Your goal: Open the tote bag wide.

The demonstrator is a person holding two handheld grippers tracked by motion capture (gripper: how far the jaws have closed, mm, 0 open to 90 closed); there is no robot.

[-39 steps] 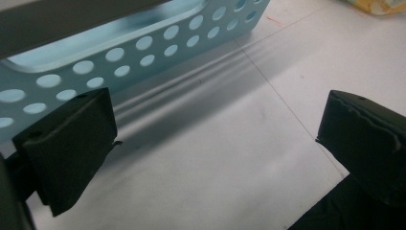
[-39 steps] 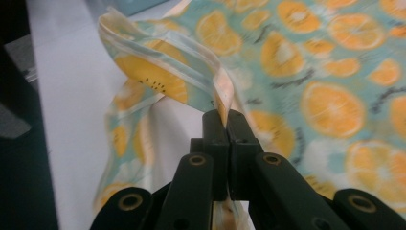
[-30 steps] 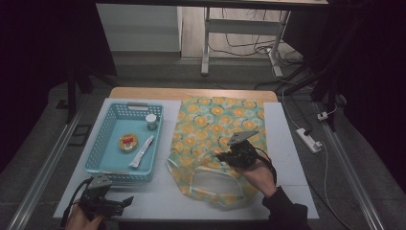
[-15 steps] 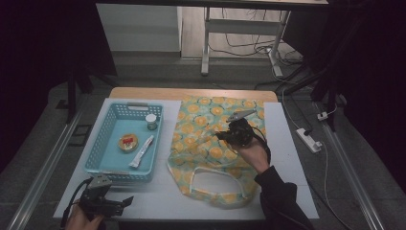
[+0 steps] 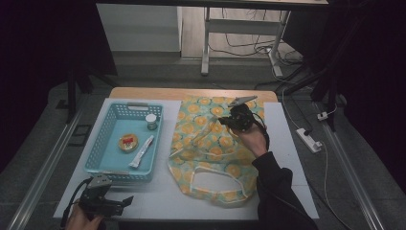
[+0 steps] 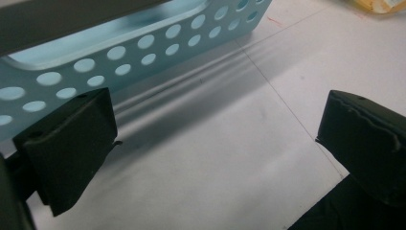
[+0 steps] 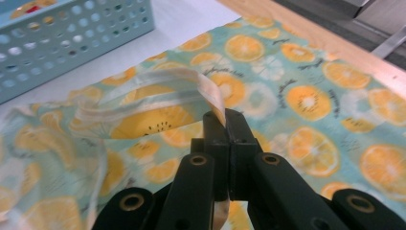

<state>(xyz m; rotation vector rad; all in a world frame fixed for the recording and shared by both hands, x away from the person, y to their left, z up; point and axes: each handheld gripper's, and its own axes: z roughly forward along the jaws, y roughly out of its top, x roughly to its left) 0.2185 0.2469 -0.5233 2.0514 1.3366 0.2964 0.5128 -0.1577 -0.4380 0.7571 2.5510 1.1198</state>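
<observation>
Right gripper (image 7: 225, 120) jaws clamped on bag handle (image 7: 158, 91) (near table's far edge), left gripper (image 6: 210, 139) jaws apart beside basket (image 6: 143, 43)

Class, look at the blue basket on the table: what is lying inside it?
Inside the blue basket are a small jar, a round yellow container with a red label and a white tube. The near wall hides part of the floor.

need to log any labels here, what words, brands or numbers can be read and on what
None can be read for sure.
Bag: small dark script beside the printed orange slices, too blurred to read.
Round packet in the basket: red and yellow label, too small to read.
Small jar and white tube: no legible print.
</observation>
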